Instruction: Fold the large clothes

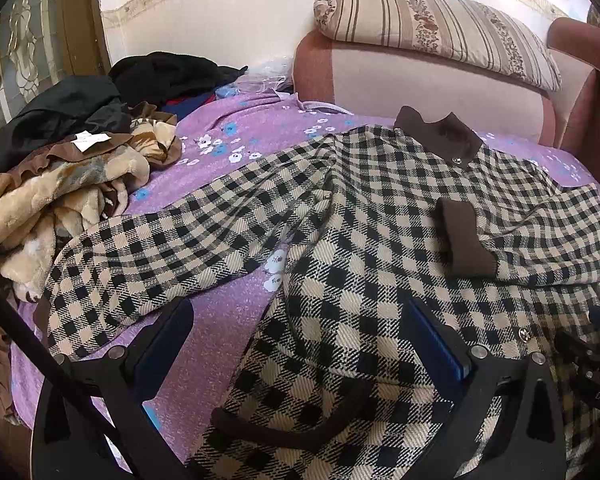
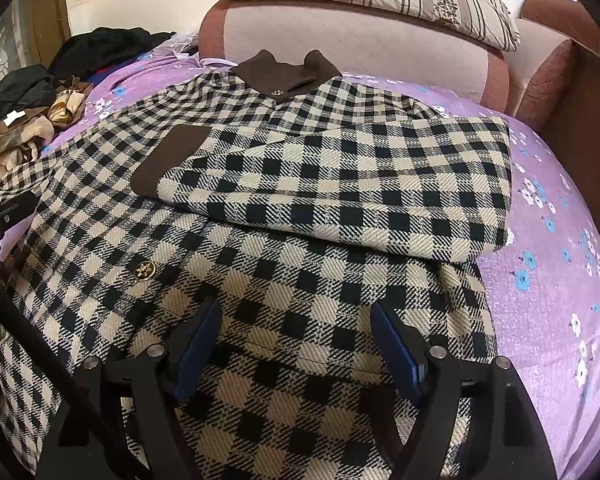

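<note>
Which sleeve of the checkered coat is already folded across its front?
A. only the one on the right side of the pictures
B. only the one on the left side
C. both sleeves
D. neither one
A: the right sleeve lies folded across the checkered coat, its brown cuff on the chest, while the left sleeve stretches out over the purple bedsheet.

Purple floral bedsheet [image 1: 228,152] covers the bed. Padded pink headboard [image 1: 400,80] at the far end, striped floral pillow [image 1: 432,24] lying on top of it. Tan-brown fleece blanket [image 1: 60,188] bunched at the left edge, white tag [image 1: 88,139] on it. Black clothes pile [image 1: 168,72] behind it, near the wall [image 1: 204,24].
</note>
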Action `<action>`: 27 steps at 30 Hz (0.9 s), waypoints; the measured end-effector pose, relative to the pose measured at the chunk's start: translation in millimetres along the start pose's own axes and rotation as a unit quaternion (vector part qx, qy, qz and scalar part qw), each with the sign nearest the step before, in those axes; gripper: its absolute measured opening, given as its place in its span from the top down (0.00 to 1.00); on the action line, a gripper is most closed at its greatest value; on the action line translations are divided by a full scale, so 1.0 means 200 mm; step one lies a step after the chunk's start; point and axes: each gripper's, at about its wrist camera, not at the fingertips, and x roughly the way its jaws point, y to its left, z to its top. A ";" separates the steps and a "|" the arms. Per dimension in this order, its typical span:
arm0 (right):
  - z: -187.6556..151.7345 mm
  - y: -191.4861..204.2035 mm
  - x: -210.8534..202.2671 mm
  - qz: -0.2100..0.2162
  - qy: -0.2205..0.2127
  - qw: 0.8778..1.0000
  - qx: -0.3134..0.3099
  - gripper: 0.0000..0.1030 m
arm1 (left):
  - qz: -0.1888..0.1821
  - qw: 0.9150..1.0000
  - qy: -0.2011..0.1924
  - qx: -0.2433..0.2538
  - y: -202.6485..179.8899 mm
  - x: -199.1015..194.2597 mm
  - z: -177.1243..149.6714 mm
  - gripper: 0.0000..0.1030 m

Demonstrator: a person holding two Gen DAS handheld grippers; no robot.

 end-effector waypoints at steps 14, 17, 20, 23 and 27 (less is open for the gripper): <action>-0.01 0.01 -0.09 -0.083 -0.032 0.996 -0.015 0.21 | 0.006 1.000 0.003 0.000 -0.01 0.01 -0.01 0.00; -0.02 0.00 -0.13 -0.097 -0.042 0.994 -0.017 0.21 | 0.008 1.000 0.002 0.003 -0.02 0.01 -0.02 0.00; -0.02 0.00 -0.17 -0.110 -0.052 0.993 -0.014 0.21 | 0.009 1.000 0.005 0.004 -0.03 0.02 -0.03 0.00; -0.01 -0.01 -0.22 -0.115 -0.066 0.991 -0.009 0.21 | 0.010 1.000 0.007 0.004 -0.04 0.03 -0.04 0.00; 0.00 -0.03 -0.31 -0.110 -0.093 0.990 0.005 0.21 | 0.015 1.000 0.007 0.008 -0.05 0.04 -0.04 0.00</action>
